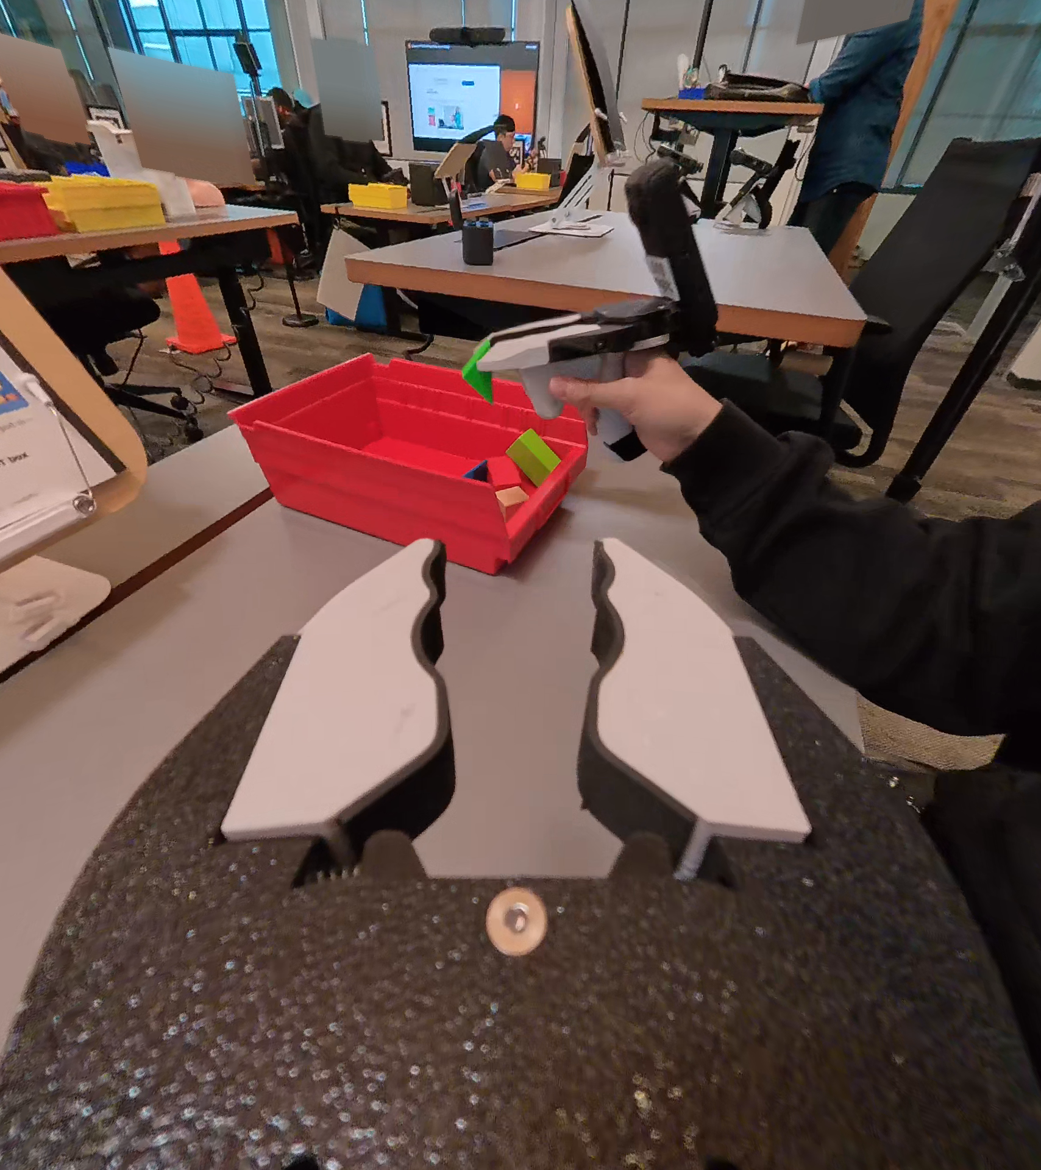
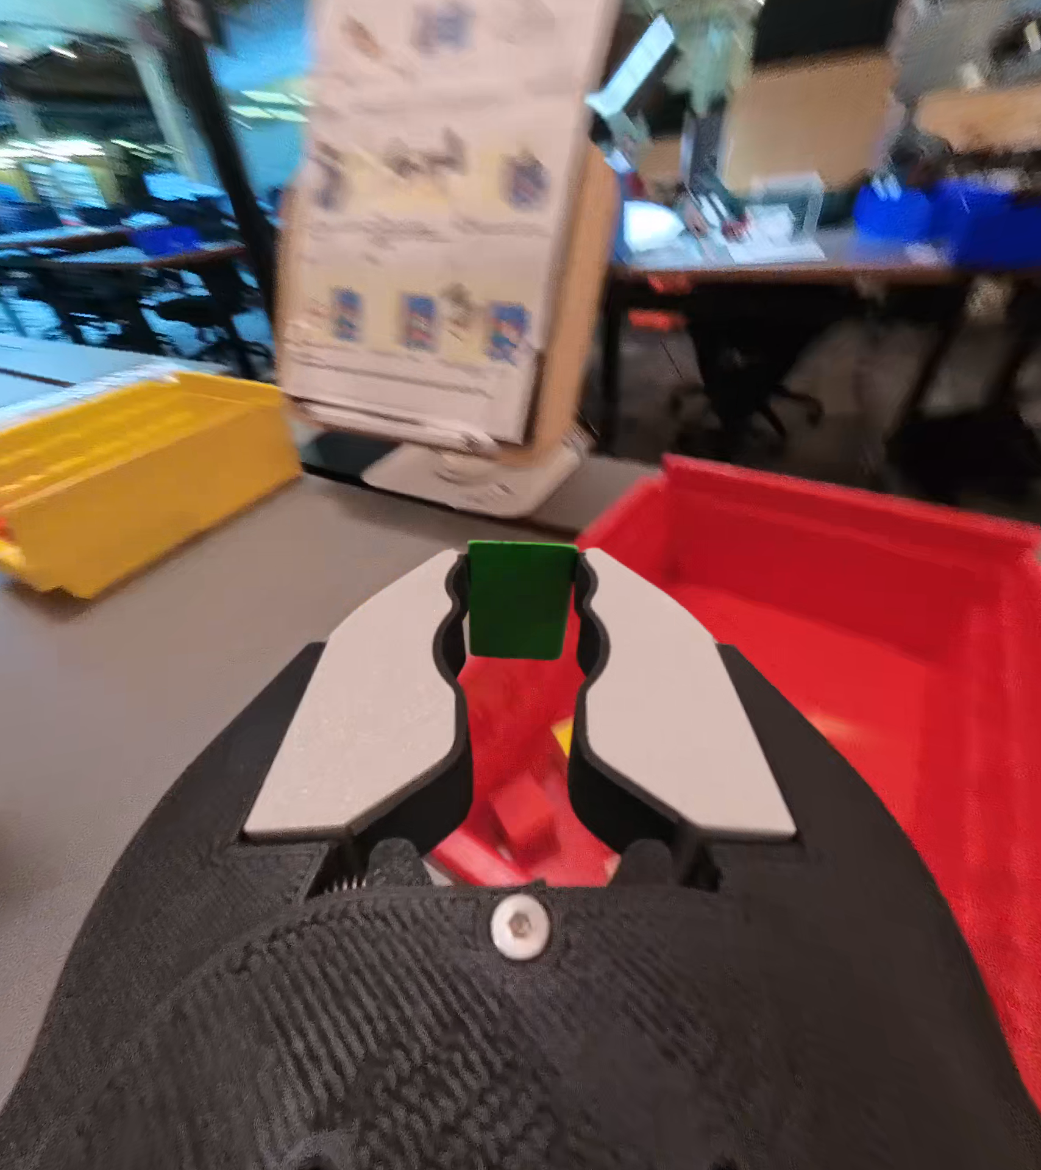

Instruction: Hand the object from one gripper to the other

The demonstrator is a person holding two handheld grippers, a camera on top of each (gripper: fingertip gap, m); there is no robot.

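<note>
My right gripper (image 2: 519,570) is shut on a green block (image 2: 517,598); both pads press its sides. In the left wrist view the right gripper (image 1: 485,373) hangs above the red bin (image 1: 378,500) with the green block (image 1: 479,377) at its tips, held by a hand in a black sleeve. My left gripper (image 1: 519,557) is open and empty, low over the grey table (image 1: 189,601) just in front of the red bin. The red bin (image 2: 885,633) lies below and to the right of my right gripper.
Inside the red bin lie a light green block (image 1: 534,456), a red block (image 1: 504,471), a tan block (image 1: 511,497) and a blue piece (image 1: 477,471). A yellow bin (image 2: 100,468) sits on the left. An instruction stand (image 2: 442,253) stands behind the table. The gap from one gripper's tips to the other's is roughly 30 centimetres.
</note>
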